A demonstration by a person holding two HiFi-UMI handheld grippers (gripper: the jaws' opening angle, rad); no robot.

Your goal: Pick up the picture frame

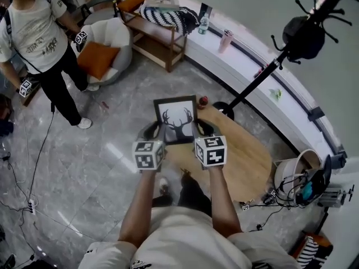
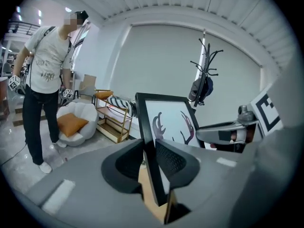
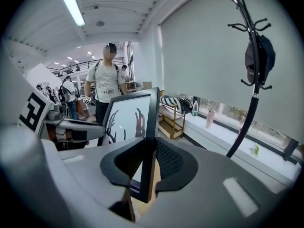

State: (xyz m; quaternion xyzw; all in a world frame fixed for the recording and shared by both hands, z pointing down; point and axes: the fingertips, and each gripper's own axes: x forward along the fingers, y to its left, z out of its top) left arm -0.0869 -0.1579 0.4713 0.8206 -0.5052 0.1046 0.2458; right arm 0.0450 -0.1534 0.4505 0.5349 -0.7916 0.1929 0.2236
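Note:
A black picture frame (image 1: 176, 120) with a white deer-antler print is held up in the air above the round wooden table (image 1: 247, 161). My left gripper (image 1: 152, 130) is shut on the frame's left edge (image 2: 151, 160), and my right gripper (image 1: 201, 128) is shut on its right edge (image 3: 148, 151). In the left gripper view the print (image 2: 171, 122) faces right, and the right gripper (image 2: 223, 134) shows past it. In the right gripper view the print (image 3: 126, 120) faces left, with the left gripper (image 3: 71, 127) behind it.
A black coat rack (image 1: 291, 43) with a dark bag stands behind the table. A wooden shelf (image 1: 154, 32), a white chair with an orange cushion (image 1: 98, 58) and a person (image 1: 39, 43) with grippers stand at the back left. Cables and a basket (image 1: 297, 178) lie at the right.

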